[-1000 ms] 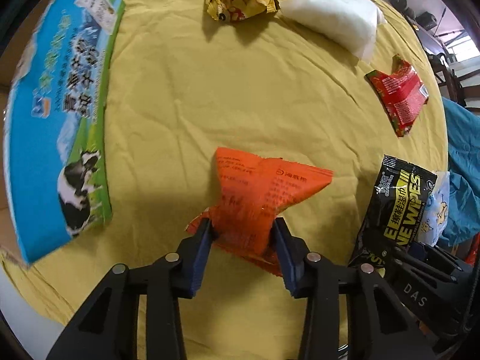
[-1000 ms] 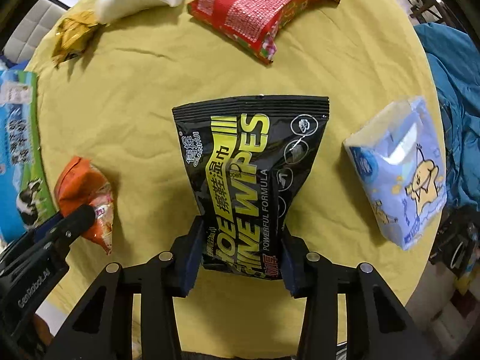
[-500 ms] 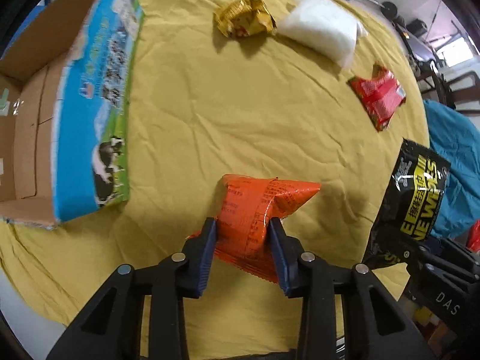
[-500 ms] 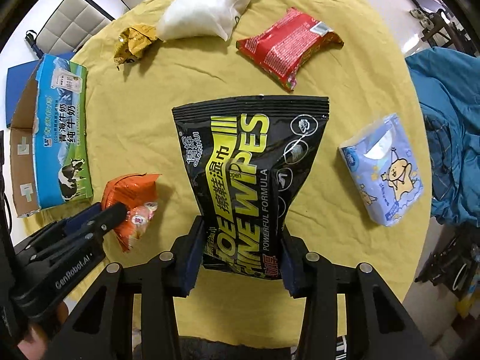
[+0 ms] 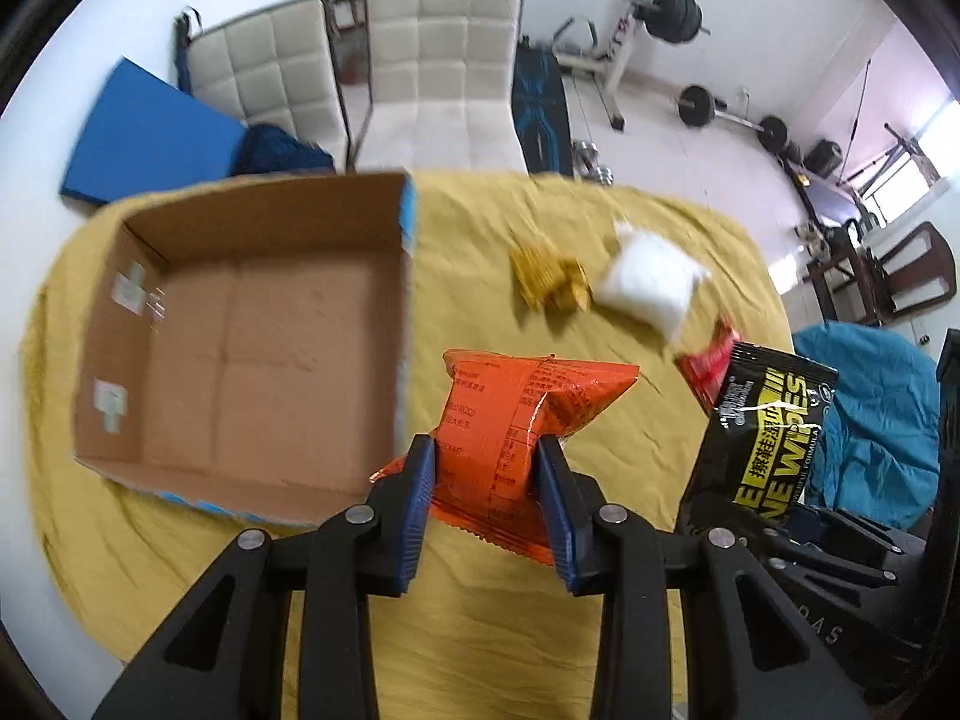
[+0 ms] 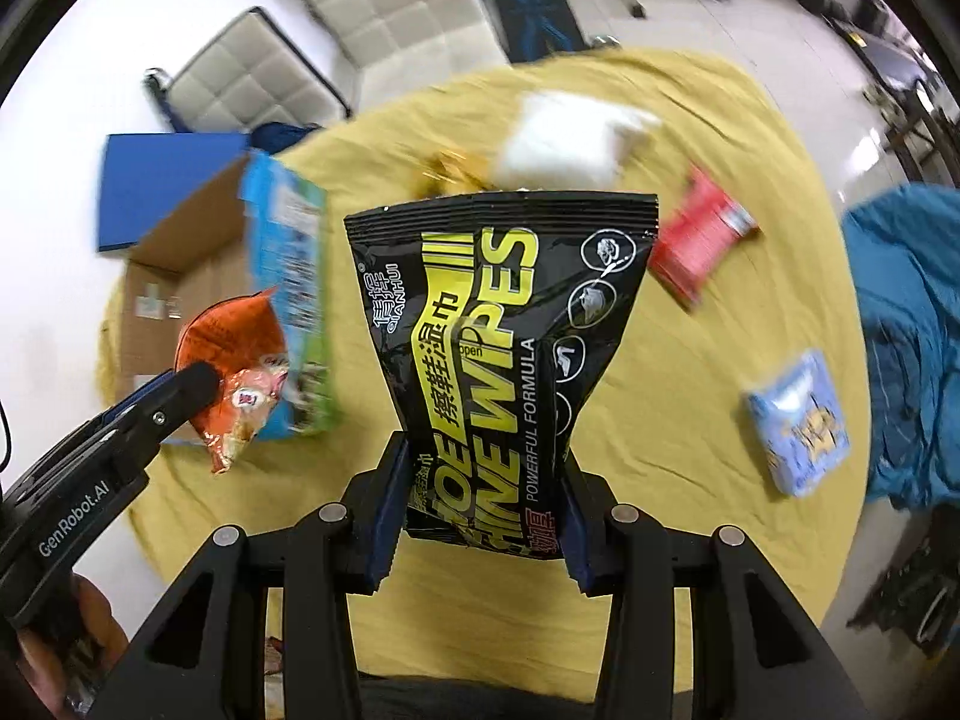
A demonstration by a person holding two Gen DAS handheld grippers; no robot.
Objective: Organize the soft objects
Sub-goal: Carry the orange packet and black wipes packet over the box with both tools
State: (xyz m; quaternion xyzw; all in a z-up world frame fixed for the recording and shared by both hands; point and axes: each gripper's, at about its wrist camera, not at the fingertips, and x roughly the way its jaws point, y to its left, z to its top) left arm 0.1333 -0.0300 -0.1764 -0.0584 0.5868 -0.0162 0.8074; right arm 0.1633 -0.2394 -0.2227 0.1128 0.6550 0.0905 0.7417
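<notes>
My left gripper [image 5: 485,468] is shut on an orange snack packet [image 5: 516,414] and holds it in the air just right of the open cardboard box [image 5: 252,360]. The packet also shows in the right wrist view [image 6: 231,348], beside the box [image 6: 180,294]. My right gripper [image 6: 480,480] is shut on a black and yellow shoe wipes pack [image 6: 498,336], lifted above the yellow tablecloth [image 6: 690,420]. That pack also shows at the right of the left wrist view [image 5: 762,426].
On the cloth lie a gold snack packet [image 5: 546,276], a white soft bag [image 5: 648,282], a red packet [image 6: 702,240] and a blue tissue pack [image 6: 801,420]. Two padded chairs [image 5: 432,66] stand behind the table. Teal fabric [image 5: 870,420] lies at the right.
Both grippers have risen well above the table with their packs. The left gripper has moved toward the box, whose open inside now shows.
</notes>
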